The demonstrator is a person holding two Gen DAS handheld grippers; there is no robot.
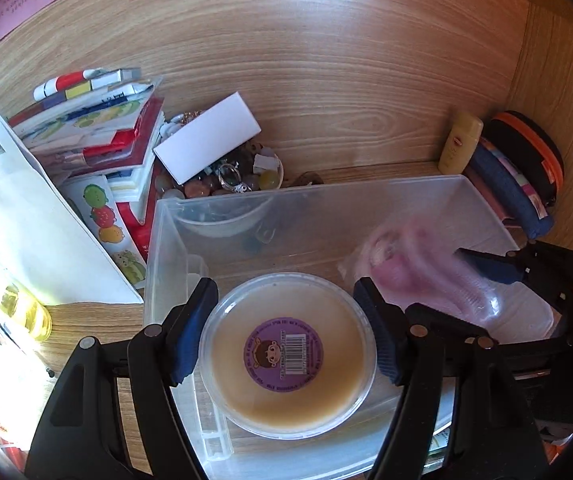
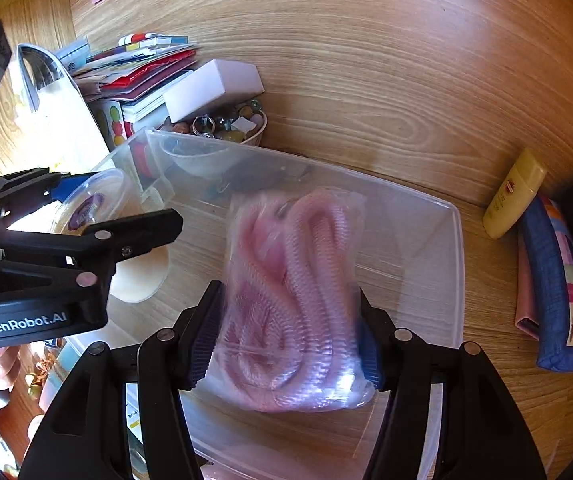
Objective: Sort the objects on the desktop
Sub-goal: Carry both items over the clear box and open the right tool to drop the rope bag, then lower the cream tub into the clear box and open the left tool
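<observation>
My left gripper (image 1: 286, 328) is shut on a round clear tub (image 1: 288, 354) of beige cream with a purple label, held over the left part of a clear plastic bin (image 1: 366, 196). My right gripper (image 2: 290, 336) is shut on a clear bag of pink coiled cord (image 2: 294, 300), held over the same bin (image 2: 438, 216). In the left wrist view the bag (image 1: 418, 268) shows blurred at the right, with the right gripper's fingers (image 1: 494, 266) beside it. In the right wrist view the left gripper (image 2: 98, 216) and its tub (image 2: 98, 200) are at the left.
Behind the bin sit a bowl of beads and rings (image 1: 230, 184), a white box (image 1: 208, 142) and a stack of books and papers (image 1: 94, 128). A yellow bottle (image 2: 514, 194) and a blue pencil pouch (image 2: 554, 284) lie right of the bin. A white paper bag (image 1: 26, 220) stands left.
</observation>
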